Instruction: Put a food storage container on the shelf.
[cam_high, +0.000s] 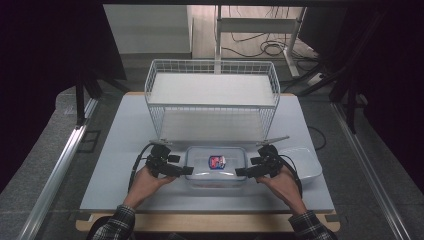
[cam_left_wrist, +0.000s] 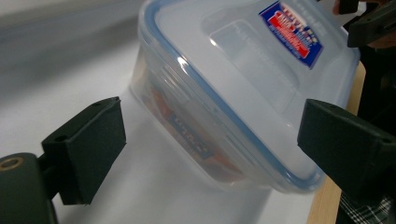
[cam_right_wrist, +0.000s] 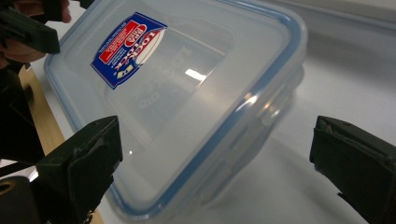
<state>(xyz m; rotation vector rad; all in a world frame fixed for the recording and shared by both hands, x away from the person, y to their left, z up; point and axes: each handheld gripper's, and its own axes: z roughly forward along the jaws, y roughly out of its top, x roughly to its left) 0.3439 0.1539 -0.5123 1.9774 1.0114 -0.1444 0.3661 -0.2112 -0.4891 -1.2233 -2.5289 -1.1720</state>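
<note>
Table (cam_high: 125, 150) bears a wire basket (cam_high: 212, 100); before it sits the lidded plastic box (cam_high: 216, 167), between left gripper (cam_high: 187, 170) and right gripper (cam_high: 240, 172), jaws spread, touching nothing. Likely approach step; next, each must close on a box end

Lab: black curtains (cam_high: 45, 60), floor cables (cam_high: 265, 47), rails (cam_high: 55, 165)

Clear plastic container (cam_high: 216, 167) with blue-rimmed lid (cam_left_wrist: 243, 70) and red, white and blue label (cam_right_wrist: 127, 47); black left gripper (cam_high: 189, 170) and right gripper (cam_high: 239, 172); pale grey worktop (cam_high: 115, 150) with wood edge; white wire basket (cam_high: 212, 100); plaid sleeves (cam_high: 116, 222).
</note>
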